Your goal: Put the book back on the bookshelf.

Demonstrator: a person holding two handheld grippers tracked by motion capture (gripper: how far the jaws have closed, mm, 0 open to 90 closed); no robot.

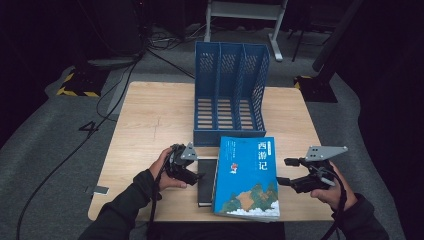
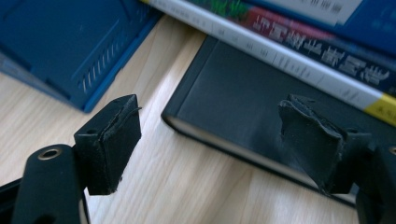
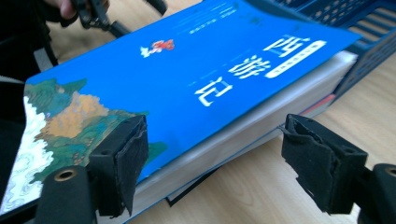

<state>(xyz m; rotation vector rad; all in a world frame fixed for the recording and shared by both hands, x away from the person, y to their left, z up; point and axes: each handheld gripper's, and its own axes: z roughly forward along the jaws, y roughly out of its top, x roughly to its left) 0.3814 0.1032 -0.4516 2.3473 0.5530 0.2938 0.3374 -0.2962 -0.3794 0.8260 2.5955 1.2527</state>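
Note:
A thick blue book [image 1: 247, 175] with a painted landscape on its cover lies on top of a small stack at the table's front. A black book [image 1: 205, 186] lies flat against the stack's left side. My left gripper [image 1: 196, 176] hovers just left of the black book, open, its jaws level. In the left gripper view the black book [image 2: 233, 93] lies beyond my open left gripper [image 2: 210, 126], untouched. My right gripper [image 1: 283, 171] stands open just right of the stack. In the right gripper view the blue book [image 3: 187, 70] fills the space ahead of my right gripper [image 3: 215, 140], with nothing between the pads.
A blue three-slot file rack [image 1: 261, 85] stands empty at the middle back of the wooden table [image 1: 150, 120], close behind the books. Thinner books' spines [image 2: 303, 60] show under the blue one. Cables trail over the grey floor on the left.

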